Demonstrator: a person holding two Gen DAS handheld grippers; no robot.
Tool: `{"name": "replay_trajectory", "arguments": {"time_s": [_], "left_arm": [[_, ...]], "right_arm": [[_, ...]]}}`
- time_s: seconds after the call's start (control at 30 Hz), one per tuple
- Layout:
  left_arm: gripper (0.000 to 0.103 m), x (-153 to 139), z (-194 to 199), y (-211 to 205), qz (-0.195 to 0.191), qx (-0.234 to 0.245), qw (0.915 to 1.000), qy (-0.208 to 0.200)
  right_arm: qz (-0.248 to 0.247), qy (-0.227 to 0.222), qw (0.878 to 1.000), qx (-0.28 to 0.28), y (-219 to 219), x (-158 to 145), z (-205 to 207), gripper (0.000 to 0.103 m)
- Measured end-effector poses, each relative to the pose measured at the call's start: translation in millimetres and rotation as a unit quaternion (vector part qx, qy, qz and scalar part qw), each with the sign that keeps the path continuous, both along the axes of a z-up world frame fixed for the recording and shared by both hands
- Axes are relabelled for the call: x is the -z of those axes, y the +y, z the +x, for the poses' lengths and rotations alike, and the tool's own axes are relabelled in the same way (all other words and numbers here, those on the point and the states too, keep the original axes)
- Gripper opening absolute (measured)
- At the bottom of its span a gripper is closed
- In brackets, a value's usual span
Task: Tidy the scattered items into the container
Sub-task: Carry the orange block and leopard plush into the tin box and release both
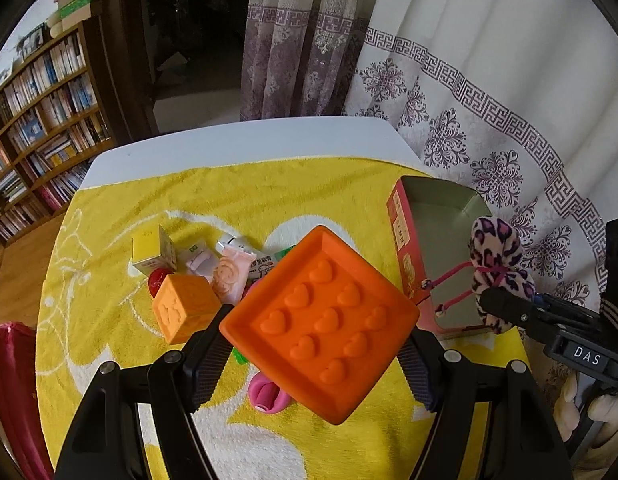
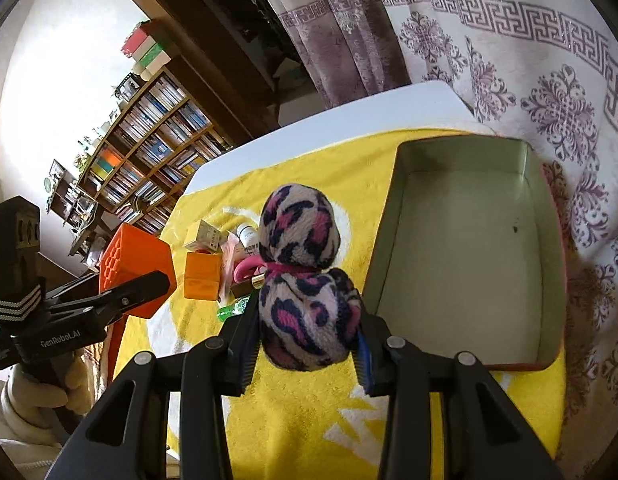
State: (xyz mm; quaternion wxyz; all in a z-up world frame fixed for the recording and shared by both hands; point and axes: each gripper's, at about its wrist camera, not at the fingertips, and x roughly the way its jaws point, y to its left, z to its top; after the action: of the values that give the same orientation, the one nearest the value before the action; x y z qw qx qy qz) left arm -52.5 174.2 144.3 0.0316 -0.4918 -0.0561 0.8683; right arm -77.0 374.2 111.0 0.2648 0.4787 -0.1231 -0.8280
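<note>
Orange block [image 1: 323, 320] hides green item and part of pink item [image 1: 267, 396]; packet print unreadable.

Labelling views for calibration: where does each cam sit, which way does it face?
Left wrist: on the left tool, looking down past its orange block at the yellow towel; the right tool and a gloved hand show at right.
Right wrist: on the right tool, over its leopard plush, facing the empty box; the left tool shows at left.
Shared: towel, box, clutter, bookshelf.
</note>
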Motion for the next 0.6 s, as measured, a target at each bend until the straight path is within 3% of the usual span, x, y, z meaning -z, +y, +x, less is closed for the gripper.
{"name": "replay_trajectory", "arguments": {"time_s": [0.27,0.6], "left_arm": [[0.077,-15,-3,23,0.011,0.019,0.9997,0.011],[0.077,-54,-24,93,0.02,0.103,0.993,0.056]], "right_arm": [[0.044,0.047,0.996,0.057,32,-25,7,0.043],[0.077,0.087,0.987,0.111,69,-50,8,0.043]]}}
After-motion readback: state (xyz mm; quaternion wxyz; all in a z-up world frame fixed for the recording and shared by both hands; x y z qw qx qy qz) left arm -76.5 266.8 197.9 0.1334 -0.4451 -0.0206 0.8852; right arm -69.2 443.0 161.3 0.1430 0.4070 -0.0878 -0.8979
